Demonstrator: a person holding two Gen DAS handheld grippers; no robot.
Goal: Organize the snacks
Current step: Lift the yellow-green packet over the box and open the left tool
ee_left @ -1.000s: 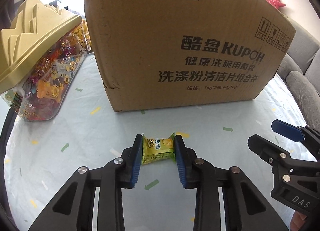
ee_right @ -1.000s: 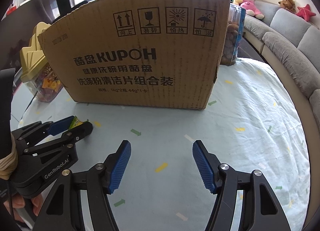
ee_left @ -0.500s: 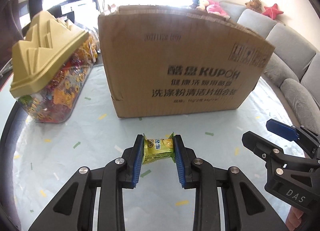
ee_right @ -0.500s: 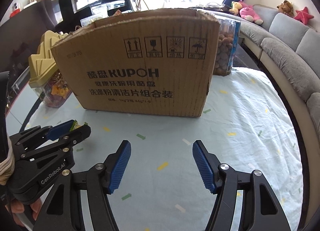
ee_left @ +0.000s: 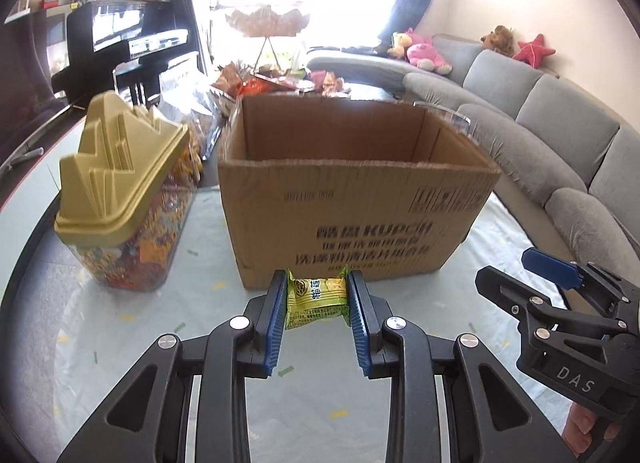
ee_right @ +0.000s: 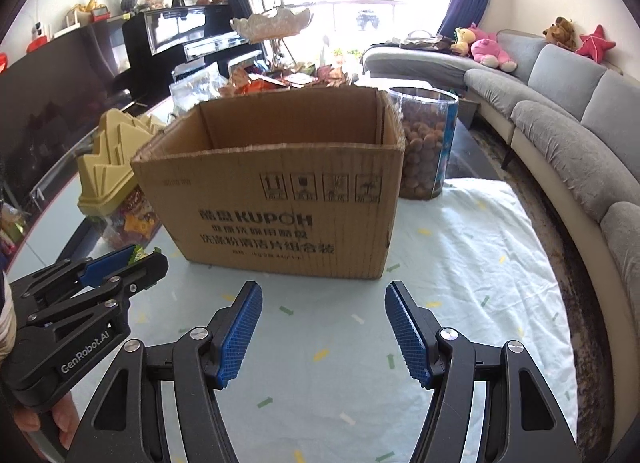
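My left gripper [ee_left: 317, 305] is shut on a small yellow-green snack packet [ee_left: 316, 298], held in the air in front of the open cardboard box [ee_left: 352, 219]. In the right wrist view that same left gripper [ee_right: 142, 257] shows at the left, with a corner of the snack packet [ee_right: 141, 251] peeking out between its pads. My right gripper [ee_right: 323, 317] is open with nothing between its fingers, hovering over the tablecloth in front of the cardboard box [ee_right: 280, 199]. The right gripper [ee_left: 532, 275] also appears at the right of the left wrist view. The box's inside is only partly visible.
A clear candy jar with a gold crown-shaped lid [ee_left: 120, 191] stands left of the box. A clear cylinder of brown snacks [ee_right: 424, 147] stands behind its right corner. More snack packets [ee_left: 280, 83] lie beyond the box. A grey sofa [ee_right: 560, 119] curves along the right.
Both grippers have risen, so the box's open top and inner walls now show. The left gripper keeps the snack packet; the right stays open.
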